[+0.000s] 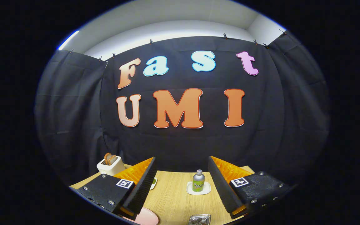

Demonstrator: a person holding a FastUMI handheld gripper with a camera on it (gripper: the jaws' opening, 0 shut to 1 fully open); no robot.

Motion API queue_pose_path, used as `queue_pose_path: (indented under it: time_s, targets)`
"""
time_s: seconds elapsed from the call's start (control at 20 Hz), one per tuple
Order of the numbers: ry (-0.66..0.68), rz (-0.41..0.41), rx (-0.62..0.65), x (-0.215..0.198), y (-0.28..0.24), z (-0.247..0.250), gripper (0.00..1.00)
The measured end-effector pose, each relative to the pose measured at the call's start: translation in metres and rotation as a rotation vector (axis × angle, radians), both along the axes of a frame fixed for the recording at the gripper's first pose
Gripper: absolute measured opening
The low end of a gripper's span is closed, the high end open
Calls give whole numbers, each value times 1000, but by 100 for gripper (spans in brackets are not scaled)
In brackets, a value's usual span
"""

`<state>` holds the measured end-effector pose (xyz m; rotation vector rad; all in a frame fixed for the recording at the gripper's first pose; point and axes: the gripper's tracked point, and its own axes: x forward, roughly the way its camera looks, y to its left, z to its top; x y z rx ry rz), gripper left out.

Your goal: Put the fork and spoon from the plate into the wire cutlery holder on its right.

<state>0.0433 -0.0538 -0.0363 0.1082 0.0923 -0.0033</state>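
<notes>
A: Item 1, the gripper [180,184]. How do its fingers stand?

B: Spread wide apart, nothing between them but bare worktop [173,193]. They are held level and high, looking across the worktop at the booth wall, so I judge this a carrying or waiting pose, not a reach.

A: Item 2, the plate?

B: A pink plate [147,217], a sliver of its rim showing just under the left finger, close in. Whether fork and spoon lie on it I cannot tell; that part is hidden.

A: Item 3, the wire cutlery holder?

B: A shiny metal thing [199,219] sits close in, between the fingers and to the right of the plate. It lies where the holder should, but too little shows to be sure, or to see what it holds.

A: Other stock?

B: 1 green bottle [198,182] with a silver cap, upright on a small white dish [198,189], beyond the fingers. 1 white toaster [110,165] with bread in its slot, at the far left corner. Both are well clear of the plate, so I judge they are set dressing.

A: Progress?

B: Open. Empty fingers fit cutlery either awaiting pickup or already dropped in.
</notes>
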Motion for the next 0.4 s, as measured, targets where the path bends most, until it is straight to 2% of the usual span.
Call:
queue_pose_path:
  time_s: [0.4]
  targets:
    - [-28,13,19,-2,-8,6,97]
